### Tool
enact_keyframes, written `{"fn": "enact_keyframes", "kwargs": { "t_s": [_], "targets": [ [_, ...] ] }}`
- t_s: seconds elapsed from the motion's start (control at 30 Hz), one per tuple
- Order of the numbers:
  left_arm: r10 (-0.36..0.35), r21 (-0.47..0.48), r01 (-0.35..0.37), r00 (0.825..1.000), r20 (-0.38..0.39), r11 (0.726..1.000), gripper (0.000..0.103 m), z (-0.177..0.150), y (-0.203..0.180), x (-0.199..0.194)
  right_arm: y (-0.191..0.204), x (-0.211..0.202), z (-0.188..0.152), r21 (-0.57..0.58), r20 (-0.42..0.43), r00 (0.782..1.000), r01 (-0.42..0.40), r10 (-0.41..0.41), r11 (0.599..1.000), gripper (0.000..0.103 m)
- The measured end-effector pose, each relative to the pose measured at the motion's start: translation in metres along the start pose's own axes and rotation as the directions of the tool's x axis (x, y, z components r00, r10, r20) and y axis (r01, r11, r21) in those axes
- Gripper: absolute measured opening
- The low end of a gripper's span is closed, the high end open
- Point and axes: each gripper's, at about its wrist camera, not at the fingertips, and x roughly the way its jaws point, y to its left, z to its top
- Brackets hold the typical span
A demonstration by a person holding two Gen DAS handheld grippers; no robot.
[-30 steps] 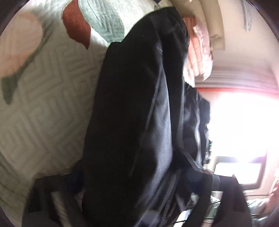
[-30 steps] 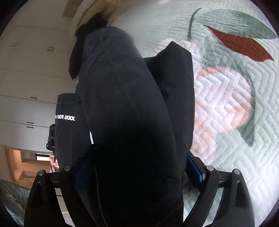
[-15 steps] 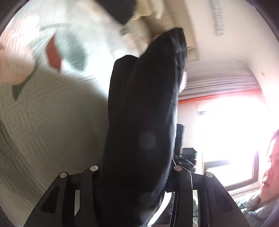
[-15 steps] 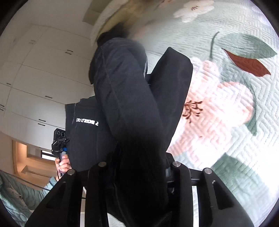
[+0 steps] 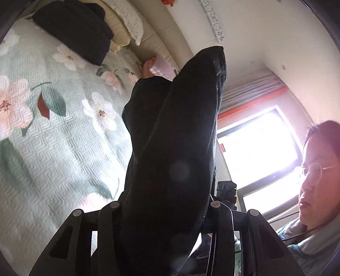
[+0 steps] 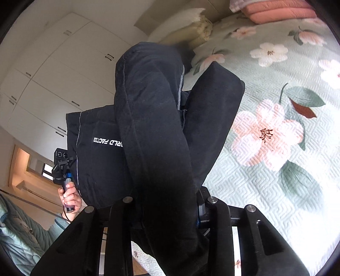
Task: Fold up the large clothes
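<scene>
Black garment (image 5: 174, 152): clenched by left tool (image 5: 163, 209) and right tool (image 6: 167, 201), held above bed (image 6: 276, 191). Risk: thick bunched fabric may be lost from one grip, spoiling the fold.

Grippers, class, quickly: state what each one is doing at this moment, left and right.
Left gripper: shut on the black garment.
Right gripper: shut on the same black garment, held above the floral quilt.

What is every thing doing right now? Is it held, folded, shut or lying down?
Black jacket: lifted off the bed, hanging bunched.
Left tool: shut on the jacket.
Right tool: shut on the jacket.
Other black garment: lying folded on the bedspread.
Pink blanket: folded, lying on the bed.
Wardrobe doors: shut.
</scene>
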Motion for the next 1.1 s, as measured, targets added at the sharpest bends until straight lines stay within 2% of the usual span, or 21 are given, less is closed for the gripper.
{"fn": "enact_keyframes", "kwargs": {
  "t_s": [0.1,0.23,0.37,0.4,0.47,0.53,0.57,0.6,0.63,0.67,0.7,0.73,0.77,0.83,0.87,0.9,0.97,1.0,1.03,1.07,1.1],
  "targets": [
    [0.006,0.018,-0.006,1.000,-0.024,1.000,0.043,-0.019,-0.007,-0.022,0.033,-0.002,-0.023,-0.015,-0.005,0.999,0.036,-0.036,0.999,0.036],
    [0.005,0.010,-0.004,0.998,-0.062,1.000,0.043,-0.048,-0.001,-0.046,0.040,0.003,-0.057,0.028,-0.014,0.998,0.054,-0.054,0.998,0.036],
    [0.031,-0.005,-0.032,0.995,-0.094,0.999,0.043,-0.070,0.023,-0.056,0.016,0.037,-0.084,0.108,-0.036,0.997,0.070,-0.067,0.992,0.036],
    [0.044,-0.031,-0.048,0.994,-0.101,0.998,0.043,-0.076,0.043,-0.055,0.013,0.048,-0.086,0.131,-0.045,0.997,0.075,-0.069,0.989,0.036],
    [0.074,-0.081,-0.083,0.991,-0.113,0.993,0.043,-0.087,0.079,-0.053,-0.018,0.083,-0.099,0.200,-0.079,0.993,0.098,-0.083,0.975,0.036],
    [0.124,-0.183,-0.143,0.986,-0.116,0.973,0.044,-0.096,0.129,-0.051,-0.049,0.115,-0.110,0.269,-0.117,0.988,0.124,-0.096,0.955,0.036],
    [0.186,-0.234,-0.212,0.974,-0.130,0.949,0.045,-0.101,0.158,-0.051,-0.059,0.129,-0.113,0.289,-0.129,0.982,0.170,-0.137,0.942,0.039],
    [0.267,-0.291,-0.295,0.955,-0.133,0.910,0.045,-0.106,0.189,-0.056,-0.075,0.134,-0.116,0.323,-0.130,0.975,0.215,-0.182,0.922,0.050],
    [0.270,-0.366,-0.295,0.956,-0.118,0.883,0.045,-0.114,0.217,-0.066,-0.094,0.134,-0.120,0.390,-0.128,0.976,0.211,-0.174,0.896,0.055],
    [0.240,-0.461,-0.249,0.968,-0.078,0.852,0.048,-0.123,0.244,-0.081,-0.109,0.131,-0.124,0.455,-0.114,0.981,0.191,-0.156,0.870,0.062],
    [0.202,-0.535,-0.188,0.979,-0.032,0.824,0.050,-0.133,0.260,-0.095,-0.122,0.124,-0.128,0.509,-0.095,0.984,0.178,-0.150,0.842,0.062],
    [0.200,-0.547,-0.177,0.980,-0.018,0.818,0.051,-0.137,0.263,-0.106,-0.128,0.115,-0.129,0.531,-0.091,0.982,0.190,-0.167,0.826,0.062],
    [0.232,-0.509,-0.213,0.972,-0.026,0.834,0.053,-0.137,0.254,-0.115,-0.128,0.107,-0.129,0.530,-0.096,0.975,0.220,-0.200,0.819,0.062],
    [0.314,-0.424,-0.306,0.948,-0.052,0.852,0.054,-0.132,0.228,-0.124,-0.120,0.092,-0.126,0.498,-0.113,0.953,0.298,-0.280,0.814,0.064],
    [0.356,-0.362,-0.358,0.931,-0.073,0.861,0.054,-0.124,0.207,-0.127,-0.108,0.083,-0.123,0.460,-0.122,0.931,0.361,-0.345,0.811,0.064],
    [0.385,-0.311,-0.389,0.920,-0.074,0.867,0.054,-0.116,0.190,-0.129,-0.094,0.068,-0.105,0.418,-0.122,0.904,0.422,-0.410,0.805,0.064],
    [0.434,-0.232,-0.434,0.899,-0.051,0.871,0.055,-0.101,0.161,-0.131,-0.063,0.055,-0.090,0.331,-0.088,0.840,0.532,-0.536,0.779,0.064],
    [0.462,-0.155,-0.462,0.886,-0.037,0.873,0.056,-0.090,0.134,-0.128,-0.038,0.054,-0.080,0.263,-0.054,0.809,0.577,-0.586,0.773,0.064],
    [0.475,-0.110,-0.475,0.879,-0.029,0.873,0.064,-0.086,0.118,-0.127,-0.012,0.056,-0.078,0.184,-0.013,0.786,0.609,-0.618,0.771,0.064],
    [0.500,-0.039,-0.501,0.866,-0.021,0.865,0.075,-0.079,0.096,-0.116,0.013,0.064,-0.079,0.103,0.023,0.764,0.640,-0.645,0.761,0.067],
    [0.505,-0.004,-0.505,0.863,-0.030,0.863,0.078,-0.075,0.084,-0.105,0.039,0.065,-0.087,0.031,0.045,0.755,0.654,-0.655,0.756,0.069]
  ]
}}
